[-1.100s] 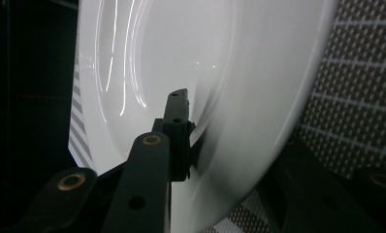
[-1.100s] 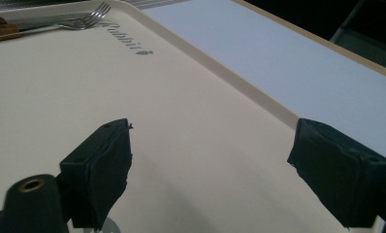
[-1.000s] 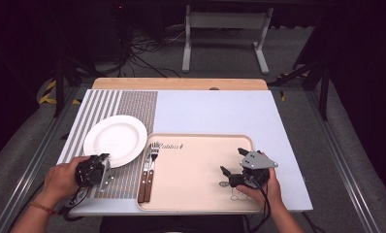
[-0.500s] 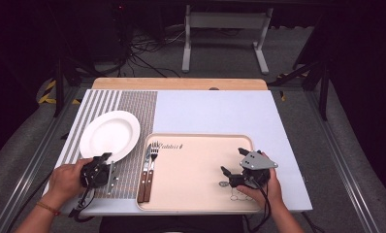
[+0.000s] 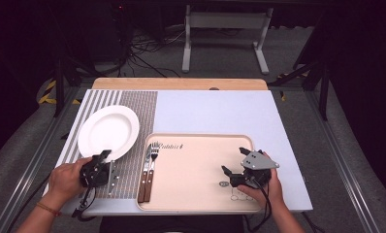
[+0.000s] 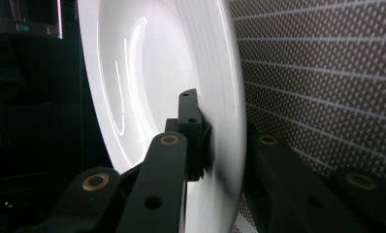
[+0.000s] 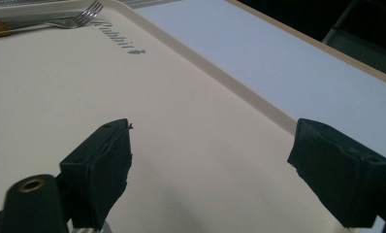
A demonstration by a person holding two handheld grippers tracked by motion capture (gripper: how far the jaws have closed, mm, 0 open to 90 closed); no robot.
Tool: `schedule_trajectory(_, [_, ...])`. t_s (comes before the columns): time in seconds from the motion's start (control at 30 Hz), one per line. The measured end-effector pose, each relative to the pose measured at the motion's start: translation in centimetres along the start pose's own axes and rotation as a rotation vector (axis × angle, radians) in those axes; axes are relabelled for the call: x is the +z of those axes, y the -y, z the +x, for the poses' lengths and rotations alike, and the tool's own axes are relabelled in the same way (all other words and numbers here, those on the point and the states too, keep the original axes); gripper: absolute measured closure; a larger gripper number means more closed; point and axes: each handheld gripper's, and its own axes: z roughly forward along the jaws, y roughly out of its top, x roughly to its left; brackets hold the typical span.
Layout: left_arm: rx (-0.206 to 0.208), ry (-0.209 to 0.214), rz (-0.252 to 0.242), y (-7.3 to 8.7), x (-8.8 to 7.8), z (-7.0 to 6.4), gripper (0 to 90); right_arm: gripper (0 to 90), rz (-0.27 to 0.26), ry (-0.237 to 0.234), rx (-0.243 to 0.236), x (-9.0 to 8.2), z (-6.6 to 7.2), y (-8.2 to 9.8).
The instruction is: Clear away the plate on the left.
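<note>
While clamped on the near rim of the white plate point(image 5: 108, 131), left gripper point(image 5: 104, 158) sits at the plate's 5 o'clock edge, jaws having just been closing, one pad above and one below the rim point(image 6: 225, 145), nearly fully closed with only the thin rim between. Plate lying on the striped placemat point(image 5: 133, 104), at 10 o'clock from the beige tray point(image 5: 201, 204), just beside fork point(image 5: 153, 150) and knife point(image 5: 143, 179) on the tray's left side. Right gripper point(image 5: 234, 167) resting over the tray at 3 o'clock, jaws spread wide, holding nothing. Probably next: carrying the plate toward 3 o'clock onto the tray's bare middle. Left hand far nearer.
</note>
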Motion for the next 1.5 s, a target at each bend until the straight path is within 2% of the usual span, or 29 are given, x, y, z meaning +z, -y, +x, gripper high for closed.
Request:
schedule_trajectory(0.17, [-0.005,-0.019,-0.026,-0.5,-0.7,0.4,82.4,15.4,0.001,0.001,-0.001,0.1,0.1,0.0])
schedule_trajectory(0.23, [0.013,-0.036,-0.033,-0.9,-1.0,0.6,82.4,15.4,0.0,0.001,-0.001,0.0,0.1,0.0])
schedule_trajectory(0.27, [-0.013,-0.036,-0.028,-1.0,-1.2,0.6,82.4,15.4,-0.001,0.0,0.0,0.0,0.1,0.0])
schedule_trajectory(0.43, [-0.011,-0.049,-0.059,-1.7,-1.9,0.9,82.4,15.4,0.001,0.0,-0.001,0.1,0.1,0.0])
schedule_trajectory(0.53, [-0.003,-0.042,-0.074,-2.1,-2.2,1.0,82.4,15.4,0.0,0.0,0.0,0.1,0.1,0.0])
schedule_trajectory(0.73, [0.029,-0.047,-0.103,-3.3,-2.9,1.0,82.4,15.4,-0.003,-0.002,0.004,0.0,0.2,-0.1])
schedule_trajectory(0.77, [0.021,-0.044,-0.105,-3.5,-3.0,1.0,82.4,15.4,-0.003,-0.001,0.004,0.0,0.2,-0.1])
schedule_trajectory(0.93, [0.063,-0.046,-0.133,-4.7,-3.3,1.0,82.4,15.1,-0.012,0.008,0.011,-0.1,0.2,-0.1])
schedule_trajectory(1.13, [0.091,-0.042,-0.173,-6.5,-3.6,0.7,82.4,15.1,-0.013,0.015,0.021,-0.2,0.0,0.0])
schedule_trajectory(1.17, [0.109,-0.035,-0.183,-6.9,-3.6,0.7,82.4,15.1,-0.013,0.015,0.02,-0.2,0.0,0.0])
schedule_trajectory(1.2, [0.096,-0.035,-0.185,-7.1,-3.6,0.6,82.4,15.1,-0.013,0.016,0.02,-0.2,0.0,0.0])
schedule_trajectory(1.3, [0.13,-0.037,-0.207,-8.0,-3.8,0.6,82.4,15.1,-0.014,0.016,0.018,-0.2,0.0,0.0])
schedule_trajectory(1.5, [0.134,-0.028,-0.25,-9.2,-4.1,0.4,82.3,15.1,-0.014,0.014,0.018,-0.2,0.0,0.0])
